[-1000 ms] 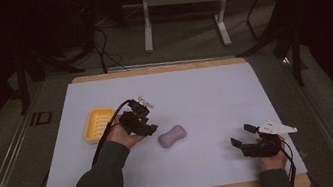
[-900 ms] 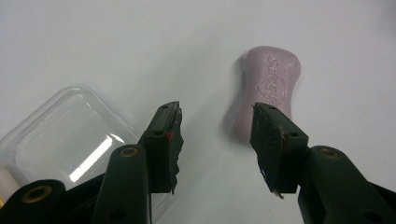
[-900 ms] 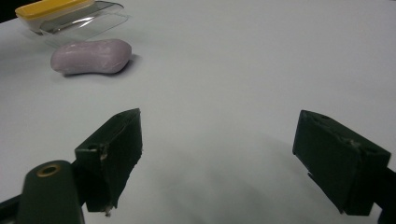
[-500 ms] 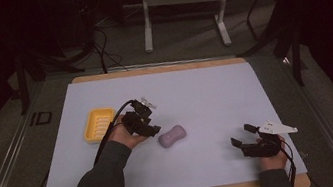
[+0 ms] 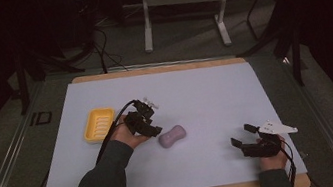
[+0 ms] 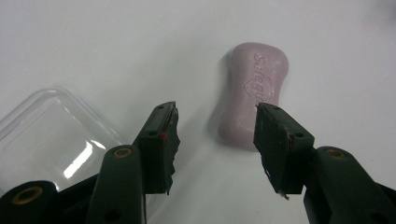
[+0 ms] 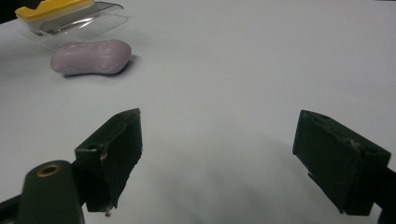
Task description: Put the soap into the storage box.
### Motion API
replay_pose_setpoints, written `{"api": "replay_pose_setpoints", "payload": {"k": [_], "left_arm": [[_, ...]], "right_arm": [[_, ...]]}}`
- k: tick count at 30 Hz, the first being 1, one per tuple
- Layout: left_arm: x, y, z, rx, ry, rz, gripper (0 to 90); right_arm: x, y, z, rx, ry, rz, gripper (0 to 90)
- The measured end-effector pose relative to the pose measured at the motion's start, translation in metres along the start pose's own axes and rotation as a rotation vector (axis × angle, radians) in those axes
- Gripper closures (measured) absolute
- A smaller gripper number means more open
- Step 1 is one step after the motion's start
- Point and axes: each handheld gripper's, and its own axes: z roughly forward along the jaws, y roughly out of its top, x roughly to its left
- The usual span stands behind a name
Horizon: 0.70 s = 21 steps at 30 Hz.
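A lilac bar of soap lies on the white mat, its embossed face up. My left gripper hovers just left of it. Its jaws have just been opening and now stand open. The soap's near end lies by the right jaw, and no pad presses on it. Near the mat's front right corner my right gripper rests open, with nothing but bare mat between its jaws. From there the soap shows far off at the upper left.
A yellow soap dish sits left of the left hand. A clear plastic lid lies beside the left gripper, and also shows in front of the dish. The table's wooden edge frames the mat.
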Motion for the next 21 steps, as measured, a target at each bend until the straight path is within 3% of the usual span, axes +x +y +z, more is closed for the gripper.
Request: {"api": "replay_pose_setpoints", "payload": {"k": [21], "left_arm": [[-0.009,0.012,0.010,0.023,-0.017,0.037,49.4]], "right_arm": [[0.000,0.000,0.000,-0.001,0.001,-0.003,15.5]]}}
